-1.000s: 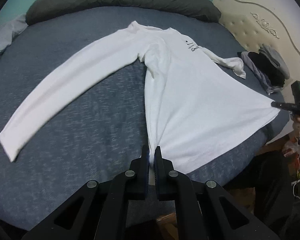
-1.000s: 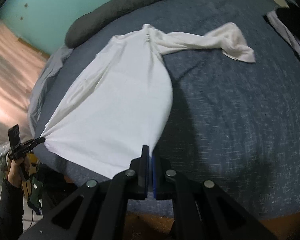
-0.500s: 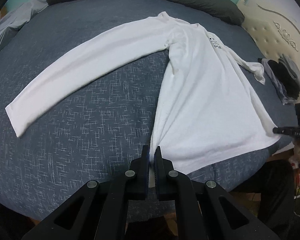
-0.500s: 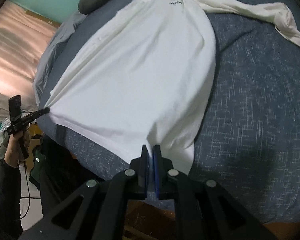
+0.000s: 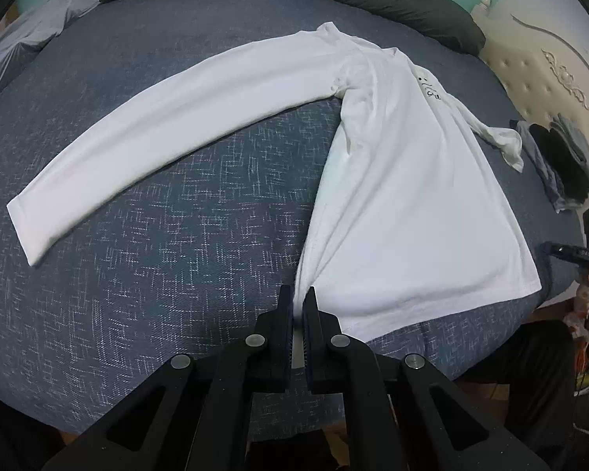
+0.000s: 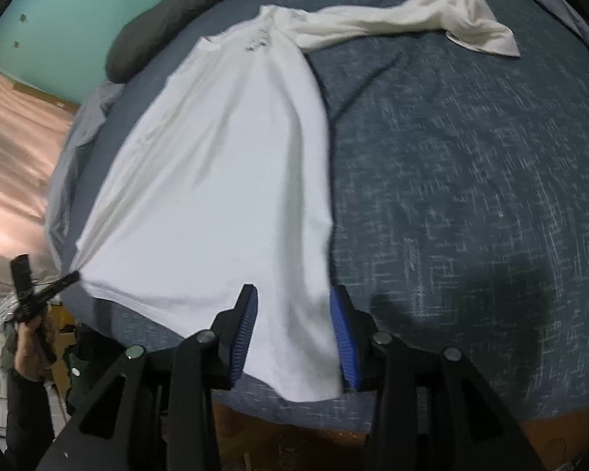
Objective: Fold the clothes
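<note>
Blue bedspread bears a white long-sleeved shirt (chest print unreadable); left gripper clamps its hem, while the right gripper has just been opening, hem corner lying loose between the parted jaws.

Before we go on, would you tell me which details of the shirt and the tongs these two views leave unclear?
- Chest print on the white shirt: too small in the left wrist view, blurred in the right wrist view.
- Hem corner in the left tongs: hidden between the shut fingers.
- Right tongs: jaws have just been opening, hem between them; the right wrist view's blur hides whether the pads touch it.
- Far sleeve: partly hidden behind the shirt's body, left wrist view.
</note>
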Motion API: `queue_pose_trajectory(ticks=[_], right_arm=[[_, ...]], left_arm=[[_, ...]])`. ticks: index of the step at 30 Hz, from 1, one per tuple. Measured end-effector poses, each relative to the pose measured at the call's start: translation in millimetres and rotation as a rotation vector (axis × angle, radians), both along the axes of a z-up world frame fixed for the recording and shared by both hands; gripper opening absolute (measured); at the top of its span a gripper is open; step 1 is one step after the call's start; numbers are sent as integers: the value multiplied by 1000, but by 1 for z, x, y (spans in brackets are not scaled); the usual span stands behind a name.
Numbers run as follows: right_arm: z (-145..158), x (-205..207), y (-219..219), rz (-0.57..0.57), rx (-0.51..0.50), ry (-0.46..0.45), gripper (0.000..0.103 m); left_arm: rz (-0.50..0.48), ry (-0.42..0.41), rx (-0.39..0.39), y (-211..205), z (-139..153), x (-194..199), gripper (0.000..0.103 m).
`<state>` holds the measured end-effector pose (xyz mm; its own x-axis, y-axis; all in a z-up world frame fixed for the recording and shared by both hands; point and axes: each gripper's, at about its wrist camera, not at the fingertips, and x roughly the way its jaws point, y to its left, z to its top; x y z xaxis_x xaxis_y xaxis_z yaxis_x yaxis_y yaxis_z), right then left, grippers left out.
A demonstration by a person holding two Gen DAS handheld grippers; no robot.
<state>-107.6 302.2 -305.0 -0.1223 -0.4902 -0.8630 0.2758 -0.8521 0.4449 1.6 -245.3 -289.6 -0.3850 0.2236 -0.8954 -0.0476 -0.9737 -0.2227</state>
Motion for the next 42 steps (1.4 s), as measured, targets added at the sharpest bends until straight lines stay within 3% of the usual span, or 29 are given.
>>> queue_pose_trajectory(ticks=[9, 12, 15, 17, 24, 28, 35, 38, 42], right_arm=[[-29, 12, -21, 55, 94, -83, 38], [-32, 14, -25, 70, 101, -72, 38], [-31, 17, -27, 81, 100, -53, 12], [-28, 20, -31, 100, 118, -27, 6], [-5, 25, -32, 103, 129, 51, 4], [10, 35, -49, 185, 25, 72, 4], [-1, 47, -99, 282, -54, 20, 4], [-10, 49, -101, 296, -50, -5, 5], [1, 46, -89, 245, -101, -6, 8]], left_arm=[[-9, 8, -1, 1, 4, 2, 4], [-12, 9, -3, 2, 2, 5, 4], [-8, 5, -1, 0, 0, 5, 4], [-5, 6, 3, -1, -1, 6, 4], [-6, 8, -4, 0, 0, 9, 4], [2, 6, -2, -2, 0, 10, 4], [14, 10, -7, -5, 5, 12, 4], [18, 11, -10, -8, 6, 12, 3], [37, 11, -17, -17, 5, 14, 0]])
